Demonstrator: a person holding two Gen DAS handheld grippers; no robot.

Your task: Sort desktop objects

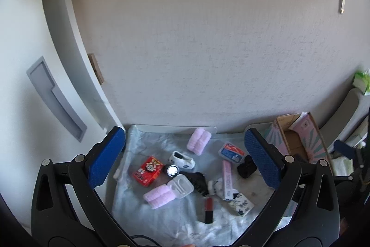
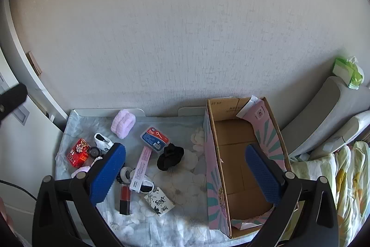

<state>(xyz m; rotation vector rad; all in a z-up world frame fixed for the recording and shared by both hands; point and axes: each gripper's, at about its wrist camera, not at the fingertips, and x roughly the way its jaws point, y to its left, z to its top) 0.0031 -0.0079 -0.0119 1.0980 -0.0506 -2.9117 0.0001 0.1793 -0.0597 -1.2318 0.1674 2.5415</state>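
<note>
With both my grippers' fingers (image 1: 108, 156) spread empty, reaching between them risks nudging the crowded lipstick (image 1: 208, 210) and pink tube box (image 1: 227, 179) off the surface (image 1: 161, 223).

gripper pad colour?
Blue, with a dimpled texture; the right gripper pads show it best in the right wrist view.

The left gripper (image 1: 185, 159) hangs above the tabletop (image 1: 175, 129) with its jaws wide apart and nothing between them. On the pale floral cloth (image 1: 148, 214) lie 2 pink fluffy rolls (image 1: 198, 141), a red box (image 1: 148, 170), a white case (image 1: 180, 186), a lipstick (image 1: 208, 210) and a long pink box (image 1: 227, 179). An open cardboard box (image 1: 298, 138) stands to the right.
</note>
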